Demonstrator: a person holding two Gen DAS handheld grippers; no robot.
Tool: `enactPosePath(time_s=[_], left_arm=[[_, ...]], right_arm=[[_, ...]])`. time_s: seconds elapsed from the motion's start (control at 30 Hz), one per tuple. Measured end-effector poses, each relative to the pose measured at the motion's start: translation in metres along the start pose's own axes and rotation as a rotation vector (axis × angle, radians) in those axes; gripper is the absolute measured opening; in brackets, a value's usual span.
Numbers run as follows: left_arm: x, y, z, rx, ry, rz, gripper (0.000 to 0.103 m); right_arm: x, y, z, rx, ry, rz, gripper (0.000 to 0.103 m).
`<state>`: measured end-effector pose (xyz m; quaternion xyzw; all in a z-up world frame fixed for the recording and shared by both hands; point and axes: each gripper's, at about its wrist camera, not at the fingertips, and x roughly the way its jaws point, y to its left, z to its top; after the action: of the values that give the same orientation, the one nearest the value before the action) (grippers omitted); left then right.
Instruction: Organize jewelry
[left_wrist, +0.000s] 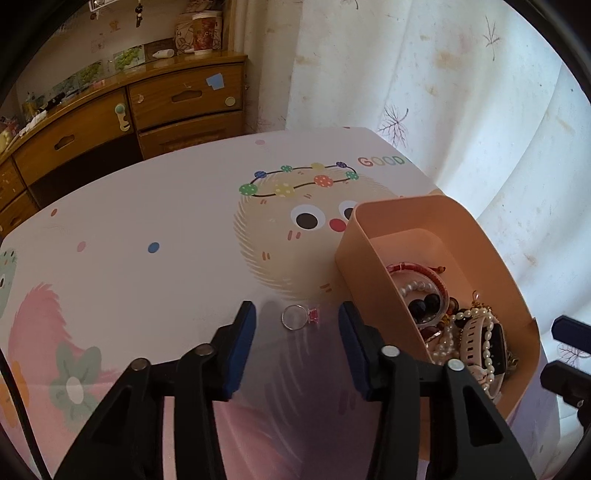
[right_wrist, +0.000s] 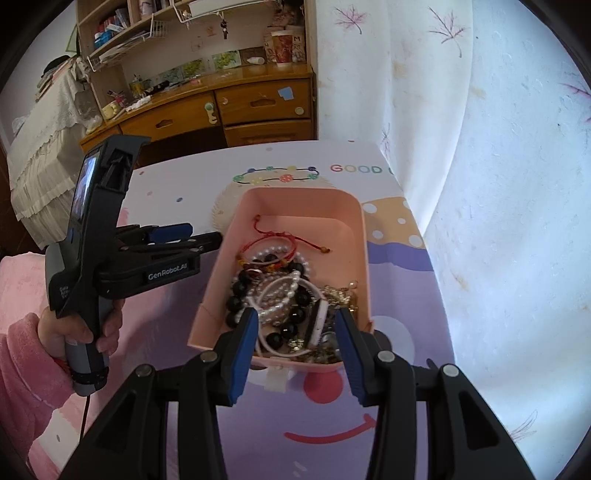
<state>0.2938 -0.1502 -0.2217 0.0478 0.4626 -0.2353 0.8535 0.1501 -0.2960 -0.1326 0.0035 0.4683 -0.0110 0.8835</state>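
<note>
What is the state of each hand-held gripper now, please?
Left hand-held gripper: open, empty, around the silver ring with pink stone.
Right hand-held gripper: open, empty, over the pink plastic box.

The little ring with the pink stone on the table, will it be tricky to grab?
Probably a bit. The ring lies flat on the smooth table, so it may slide when the open left gripper closes on it. Its band looks thin and hard, so it likely won't bend. The pink stone at one side might tip it in the pads.
</note>
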Motion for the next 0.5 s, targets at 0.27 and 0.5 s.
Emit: enactPosePath(time_s=[0.27,0.5], left_arm=[[0.01,-0.005,0.002,0.03,0.001,0.008,0.019],[-0.009,-0.001,0.007,-0.023,-0.054,0.01,0.019]], right_arm=[[0.006,-0.014,0.002,0.022,0.019,-0.012,0.044],[0.005,-0.018,0.003,0.022,0.015,0.0,0.044]])
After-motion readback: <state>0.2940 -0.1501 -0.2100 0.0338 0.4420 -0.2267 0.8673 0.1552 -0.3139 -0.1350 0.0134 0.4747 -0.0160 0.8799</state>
